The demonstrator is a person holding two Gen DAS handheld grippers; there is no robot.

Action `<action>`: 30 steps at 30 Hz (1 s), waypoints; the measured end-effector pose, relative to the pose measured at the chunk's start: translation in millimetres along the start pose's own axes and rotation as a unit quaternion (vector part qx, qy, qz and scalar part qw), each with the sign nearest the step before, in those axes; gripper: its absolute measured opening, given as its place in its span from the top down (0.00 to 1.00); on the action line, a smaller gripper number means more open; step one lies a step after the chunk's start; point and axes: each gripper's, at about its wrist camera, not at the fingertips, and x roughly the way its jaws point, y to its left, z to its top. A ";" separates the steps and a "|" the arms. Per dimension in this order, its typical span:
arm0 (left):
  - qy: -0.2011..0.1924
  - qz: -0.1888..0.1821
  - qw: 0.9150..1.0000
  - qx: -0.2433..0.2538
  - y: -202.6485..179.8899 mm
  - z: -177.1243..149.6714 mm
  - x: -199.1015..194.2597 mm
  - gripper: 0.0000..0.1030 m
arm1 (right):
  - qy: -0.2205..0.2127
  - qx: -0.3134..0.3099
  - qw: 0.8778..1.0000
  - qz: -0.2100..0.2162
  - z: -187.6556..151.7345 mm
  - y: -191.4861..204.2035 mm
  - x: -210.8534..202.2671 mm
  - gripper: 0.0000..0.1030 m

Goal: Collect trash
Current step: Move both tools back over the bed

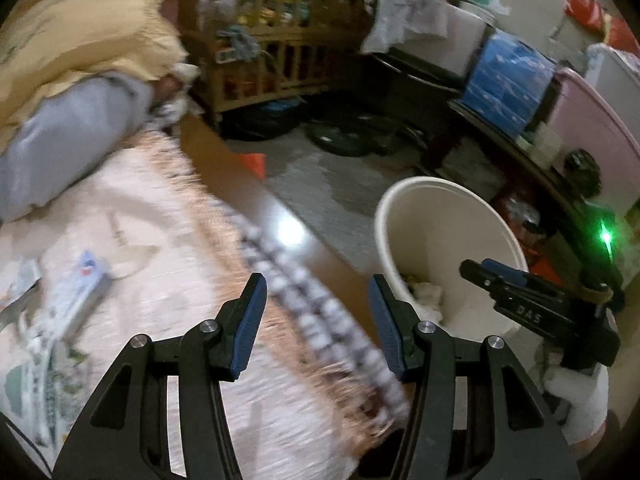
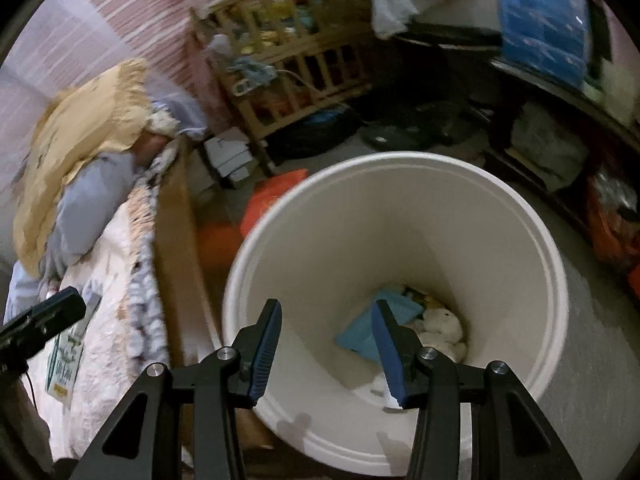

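A white bucket (image 2: 532, 240) stands on the floor beside the bed. Inside it lie a blue packet (image 2: 364, 330) and crumpled white tissue (image 2: 440, 326). My right gripper (image 2: 326, 340) is open and empty, just above the bucket's mouth. My left gripper (image 1: 316, 320) is open and empty over the bed's edge; the bucket (image 1: 432, 216) is to its right, with the right gripper (image 1: 520, 292) over it. On the bed lie a white and blue wrapper (image 1: 80, 284) and printed paper packaging (image 1: 36, 372), which also shows in the right wrist view (image 2: 68, 356).
The bed has a pink quilt (image 1: 168, 264) with a beaded fringe (image 1: 320, 312) and a wooden side rail (image 1: 256, 196). Yellow and grey pillows (image 1: 72, 52) lie at its head. A wooden crib (image 1: 272, 40), an orange bag (image 2: 272, 200) and cluttered shelves (image 1: 520, 128) surround the floor.
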 end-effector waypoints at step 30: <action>-0.009 0.167 0.969 -0.181 259.3 -133.2 -139.4 0.50 | 0.095 -0.256 0.942 0.195 -58.1 306.2 24.9 0.44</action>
